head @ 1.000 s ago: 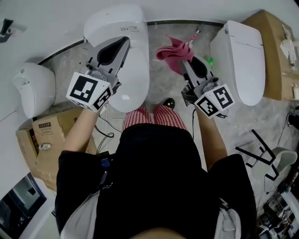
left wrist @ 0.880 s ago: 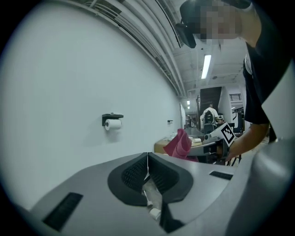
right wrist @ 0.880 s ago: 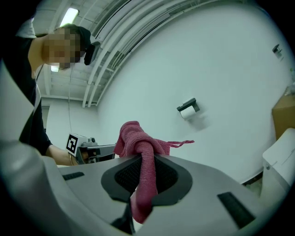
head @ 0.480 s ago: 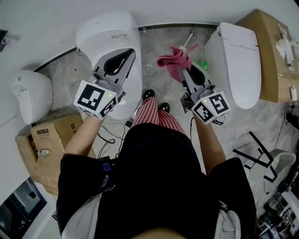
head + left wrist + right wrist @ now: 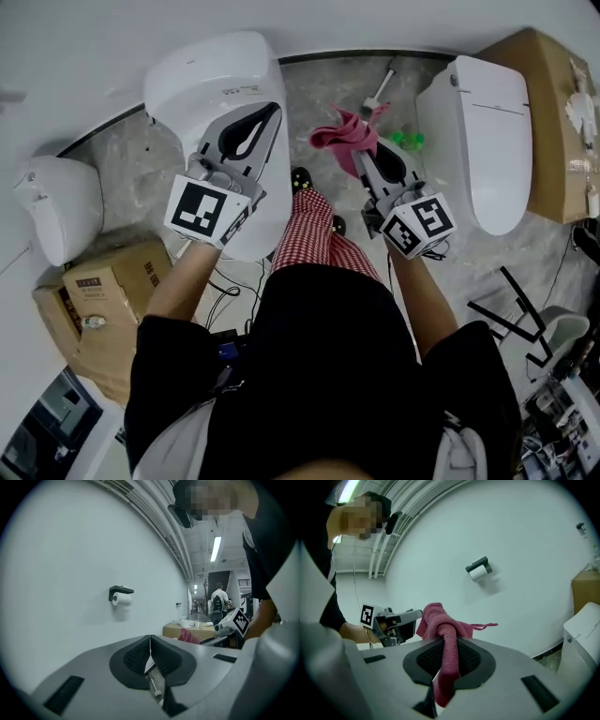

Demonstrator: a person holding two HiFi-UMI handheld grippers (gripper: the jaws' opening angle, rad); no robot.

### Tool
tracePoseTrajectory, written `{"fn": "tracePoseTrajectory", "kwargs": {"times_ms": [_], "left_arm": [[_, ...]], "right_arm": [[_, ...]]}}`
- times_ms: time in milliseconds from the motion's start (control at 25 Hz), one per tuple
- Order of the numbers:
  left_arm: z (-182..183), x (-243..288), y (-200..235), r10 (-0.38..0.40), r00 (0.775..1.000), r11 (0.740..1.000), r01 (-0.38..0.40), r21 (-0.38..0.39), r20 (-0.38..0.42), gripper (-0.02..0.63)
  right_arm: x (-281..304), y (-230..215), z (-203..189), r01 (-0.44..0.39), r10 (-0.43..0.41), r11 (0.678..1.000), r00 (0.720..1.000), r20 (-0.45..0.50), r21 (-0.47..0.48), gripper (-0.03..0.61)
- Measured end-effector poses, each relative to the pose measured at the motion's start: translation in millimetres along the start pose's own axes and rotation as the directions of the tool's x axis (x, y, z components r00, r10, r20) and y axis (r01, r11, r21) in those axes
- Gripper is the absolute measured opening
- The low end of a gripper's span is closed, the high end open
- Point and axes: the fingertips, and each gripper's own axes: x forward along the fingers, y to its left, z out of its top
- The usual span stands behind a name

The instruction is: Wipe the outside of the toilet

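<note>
Right gripper view shows your right claw [image 5: 447, 651] pinching the pink cloth [image 5: 440, 623], clear of any surface. Your left claw [image 5: 150, 641] is pressed together, empty, over the white toilet [image 5: 216, 80]. Wiping looks unstarted: next, bring the cloth onto its shell.

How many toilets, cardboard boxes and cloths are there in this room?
Toilets: 3
Cardboard boxes: 2
Pink cloth: 1
Total: 6
</note>
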Motion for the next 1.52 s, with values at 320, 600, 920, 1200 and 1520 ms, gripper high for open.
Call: {"fn": "tracePoseTrajectory", "kwargs": {"times_ms": [320,600,920,1200,1520], "left_arm": [[-41.7,35.8,70.1,0.068,0.997,0.995,-0.064,-0.082,0.038,0.011],[-111.6,45.6,110.4,0.198,0.980,0.974,-0.199,-0.106,-0.020,0.011],[-163.1,55.7,140.7,0.274,0.960,0.948,-0.280,-0.149,-0.060,0.011],[-199.9,72.3,150.1,0.283,0.951,0.926,-0.304,-0.225,-0.120,0.011],[-217.4,87.4,158.2,0.338,0.929,0.893,-0.367,-0.261,-0.153,0.011]], "right_arm": [[79.0,-34.3,-44.8,0.026,-0.024,1.000,0.996,-0.088,0.016,0.055],[145.5,-68.3,-90.5,0.015,-0.015,1.000,0.989,-0.145,-0.003,0.055],[215.9,-77.6,-131.5,-0.062,0.035,0.991,0.975,-0.218,-0.121,0.055],[252.6,-86.7,-159.3,-0.138,0.104,0.982,0.966,-0.237,-0.131,0.055],[270.6,-95.9,-185.1,-0.167,0.136,0.979,0.961,-0.240,-0.115,0.055]]}}
